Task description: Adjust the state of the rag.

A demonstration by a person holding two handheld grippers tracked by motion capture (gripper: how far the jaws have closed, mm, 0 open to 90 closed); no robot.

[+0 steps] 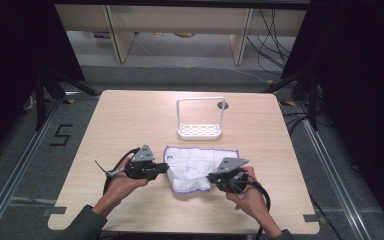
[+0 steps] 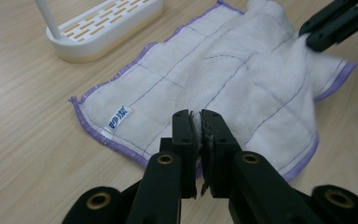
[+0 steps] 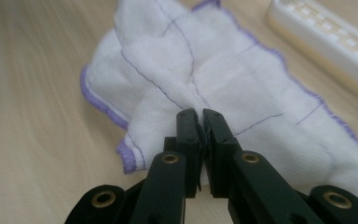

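From the high view, a white cloth [image 1: 198, 167] with a purple edge lay on the desk [image 1: 130, 120], closer to the near edge than the far one, about midway between the left and right edges. A white rack [image 1: 200, 131] stood just behind it, toward the far edge. Your left gripper [image 1: 164, 168] was at the cloth's left side, and your right gripper [image 1: 211, 178] was at its near right corner. Both touched the cloth.

In the left gripper view, your left gripper [image 2: 199, 122] had its jaws squeezed tight on a pinch of the cloth [image 2: 214, 79], pulling a small ridge up out of it. A little blue tag [image 2: 118, 114] sat by the purple edge. The rack [image 2: 105, 28] was up at the top left. Your other gripper [image 2: 335, 23] was at the cloth's far corner.

In the right gripper view, your right gripper [image 3: 199, 120] had its jaws clamped on a fold of the cloth [image 3: 205, 70] too. The cloth bunched up in wrinkles around the pinch. The rack [image 3: 326, 44] showed at the top right.
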